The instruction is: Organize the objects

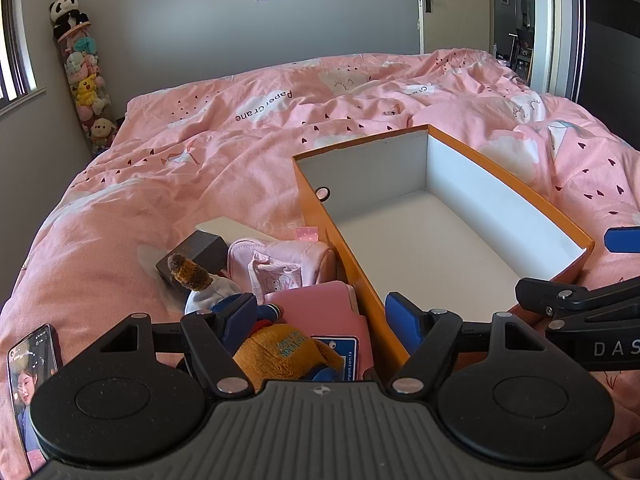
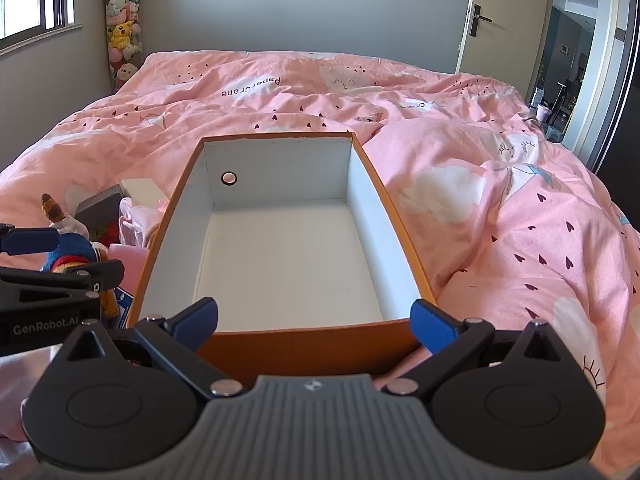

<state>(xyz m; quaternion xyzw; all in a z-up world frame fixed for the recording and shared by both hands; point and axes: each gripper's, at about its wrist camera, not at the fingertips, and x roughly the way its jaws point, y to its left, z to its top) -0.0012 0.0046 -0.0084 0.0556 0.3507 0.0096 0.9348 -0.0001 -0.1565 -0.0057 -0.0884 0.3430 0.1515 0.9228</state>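
An open orange box (image 1: 360, 280) with an empty white inside lies on the pink bed; it fills the middle of the right wrist view (image 2: 304, 344). My left gripper (image 1: 324, 320) is open, just above a brown plush toy (image 1: 280, 350) and a pink case (image 1: 320, 304) left of the box. A small doll (image 1: 200, 280), a pink pouch (image 1: 280, 260) and a dark grey box (image 1: 200, 248) lie beyond them. My right gripper (image 2: 316, 318) is open and empty at the box's near end.
A phone (image 1: 28, 380) with a lit screen lies at the near left. A white card (image 1: 232, 228) lies behind the dark box. The pink duvet (image 1: 240, 152) spreads far behind. A tall tube of plush toys (image 1: 86, 80) stands in the back corner.
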